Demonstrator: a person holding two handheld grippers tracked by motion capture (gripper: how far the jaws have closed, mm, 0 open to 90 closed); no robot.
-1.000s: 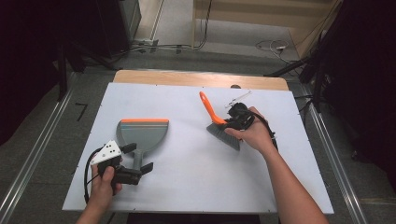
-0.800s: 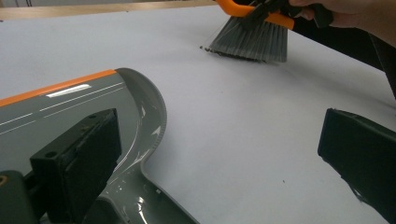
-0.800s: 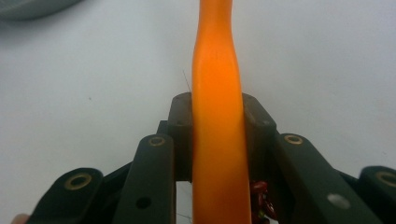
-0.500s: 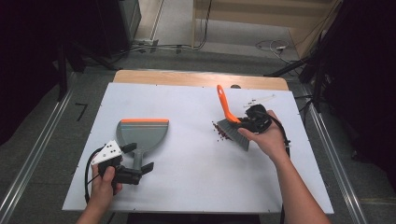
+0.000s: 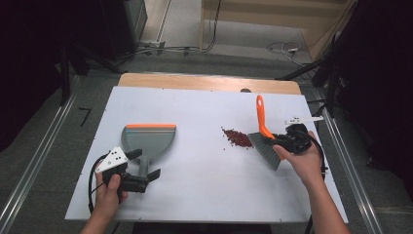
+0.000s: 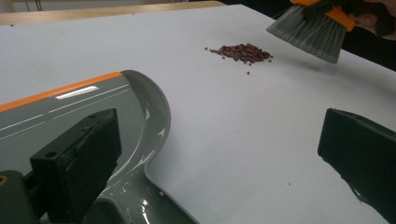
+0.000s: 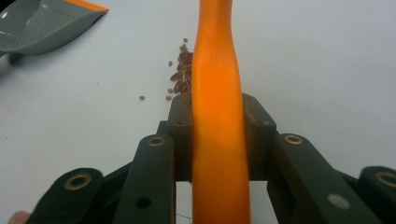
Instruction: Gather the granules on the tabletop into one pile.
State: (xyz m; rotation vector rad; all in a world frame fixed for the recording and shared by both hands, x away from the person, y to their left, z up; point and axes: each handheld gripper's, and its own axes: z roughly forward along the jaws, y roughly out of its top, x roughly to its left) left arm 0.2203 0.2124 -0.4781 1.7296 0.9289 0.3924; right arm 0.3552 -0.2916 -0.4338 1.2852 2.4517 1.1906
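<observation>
Right now we have the brush (image 5: 265,139) pinched in the right gripper (image 5: 291,141), its jaws clenched on the orange handle (image 7: 217,116); in the right gripper view that handle runs straight up between the two black jaws. From the high view the grey bristles (image 5: 268,148) sit low, just to the right of a small heap of dark red beans (image 5: 237,138) on the white table (image 5: 204,185); in the left gripper view the bristles (image 6: 306,32) hang beside the beans (image 6: 240,51), and we cannot tell whether they touch the surface. A few stray beans (image 7: 156,97) lie a little apart from the heap.

Our left gripper (image 5: 139,179) is released, jaws wide apart; it lies at the handle of the grey dustpan (image 5: 147,141), one jaw over the pan's near edge, the other over bare table. The dustpan, with its orange lip (image 6: 60,88), lies flat, well apart from the beans.
</observation>
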